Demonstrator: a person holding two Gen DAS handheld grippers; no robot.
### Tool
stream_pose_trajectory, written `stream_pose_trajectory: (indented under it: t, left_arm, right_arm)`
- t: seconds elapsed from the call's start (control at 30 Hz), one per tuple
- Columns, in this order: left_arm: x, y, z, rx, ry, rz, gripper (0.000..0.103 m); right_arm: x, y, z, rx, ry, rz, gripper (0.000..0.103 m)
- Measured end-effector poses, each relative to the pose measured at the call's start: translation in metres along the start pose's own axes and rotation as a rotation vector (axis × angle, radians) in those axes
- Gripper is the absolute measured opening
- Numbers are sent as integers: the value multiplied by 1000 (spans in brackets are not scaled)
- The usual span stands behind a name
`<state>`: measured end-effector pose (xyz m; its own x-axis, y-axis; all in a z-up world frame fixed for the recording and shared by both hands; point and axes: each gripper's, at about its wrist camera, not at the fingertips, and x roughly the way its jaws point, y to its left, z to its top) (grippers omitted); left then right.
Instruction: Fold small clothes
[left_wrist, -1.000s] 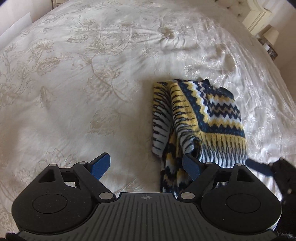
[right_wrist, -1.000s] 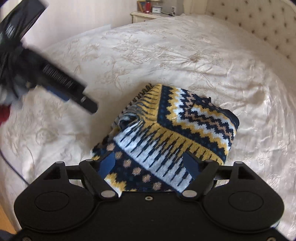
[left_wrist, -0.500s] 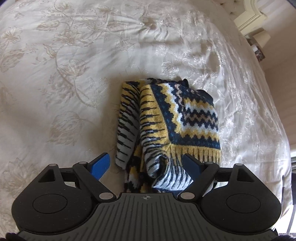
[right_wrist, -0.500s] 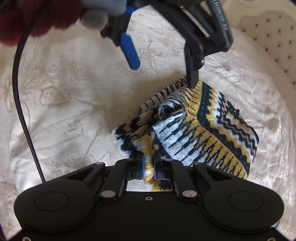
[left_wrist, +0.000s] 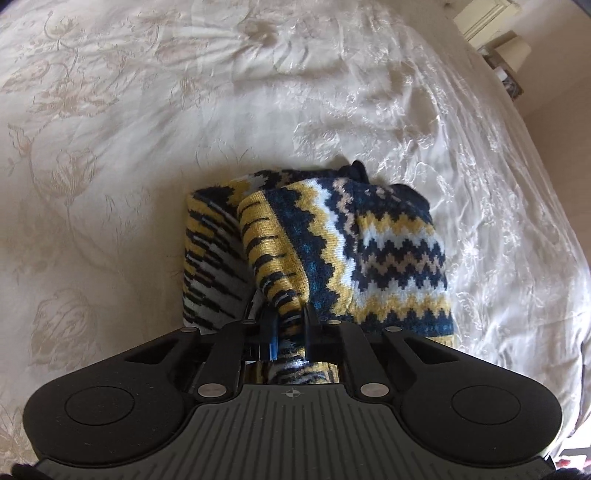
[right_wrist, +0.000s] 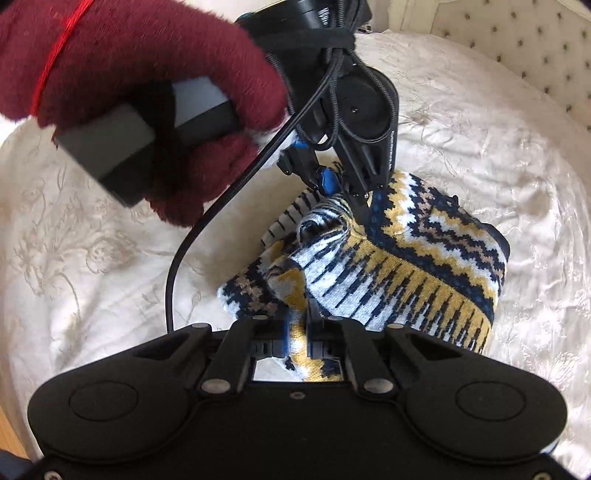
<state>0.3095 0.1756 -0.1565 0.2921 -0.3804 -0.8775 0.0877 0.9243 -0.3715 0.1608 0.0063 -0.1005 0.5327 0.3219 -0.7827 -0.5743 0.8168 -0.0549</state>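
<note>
On cream bedspread (left_wrist: 110, 184): patterned knit sweater (left_wrist: 388, 251), part-folded, stretching away from both tools; left gripper (left_wrist: 290, 317) and right gripper (right_wrist: 297, 325) each pinching its near edge, side by side.

Folded zigzag-knit sweater (left_wrist: 369, 251) on bedspread (left_wrist: 110, 147)

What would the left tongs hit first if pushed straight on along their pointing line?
Probably the knitted sweater itself: the left tongs are already shut on its edge, with the bedspread under it. Depth unclear.
</note>
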Motion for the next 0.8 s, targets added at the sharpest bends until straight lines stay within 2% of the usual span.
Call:
stream_pose_trajectory:
  t: [0.13,0.23,0.4,0.5,0.6,0.63,0.67,0.7,0.73,0.8]
  left_arm:
    - [-39,-4,3,63,-106,-18,9]
    - [-35,7,3,68,-90,33,9]
    - [-3,36,-4,55,-25,195,7]
    - [4,51,-8,8,8,204,7]
    - [-5,54,-12,-15,-36,186,8]
    - [-11,55,-14,-15,-57,169,9]
    - [-16,55,-16,-13,-74,152,18]
    - [-22,54,-17,-13,-91,138,31]
    - [-29,53,-19,-12,-117,124,34]
    - [-43,47,-23,-4,-157,89,43]
  right_arm:
    - [-15,-1,9,53,-64,22,13]
    - [-1,3,16,45,-50,50,13]
    - [52,16,14,28,67,108,16]
    - [65,13,11,27,91,138,21]
    - [60,4,9,39,79,174,27]
    - [57,0,8,45,73,182,31]
    - [53,-4,7,53,66,196,37]
    - [48,-7,5,66,55,213,50]
    - [44,-12,3,84,43,229,62]
    - [33,-20,-1,122,12,262,68]
